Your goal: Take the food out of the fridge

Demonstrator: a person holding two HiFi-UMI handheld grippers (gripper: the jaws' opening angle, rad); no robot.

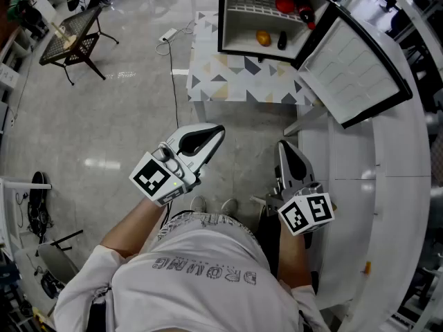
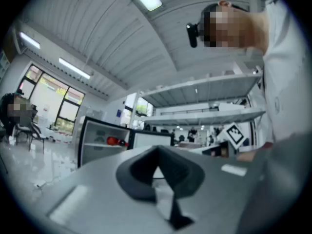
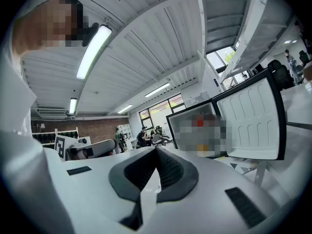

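shirt [image 1: 201, 268] fills the bottom of the head view, with the left gripper [image 1: 216, 131] and right gripper [image 1: 284, 145] held out level just past it, both jaws clenched on nothing. up ahead the fridge [image 1: 235, 19] stands open on a patterned desk [image 1: 235, 81]. inside are something red [image 1: 285, 4] up top, an orange fruit [image 1: 263, 38] and maybe a dark bottle [image 1: 282, 41] below.

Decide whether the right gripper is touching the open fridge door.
Apart. The head view shows the right gripper, shut and empty, held well short of the fridge door, with a clear gap between them.
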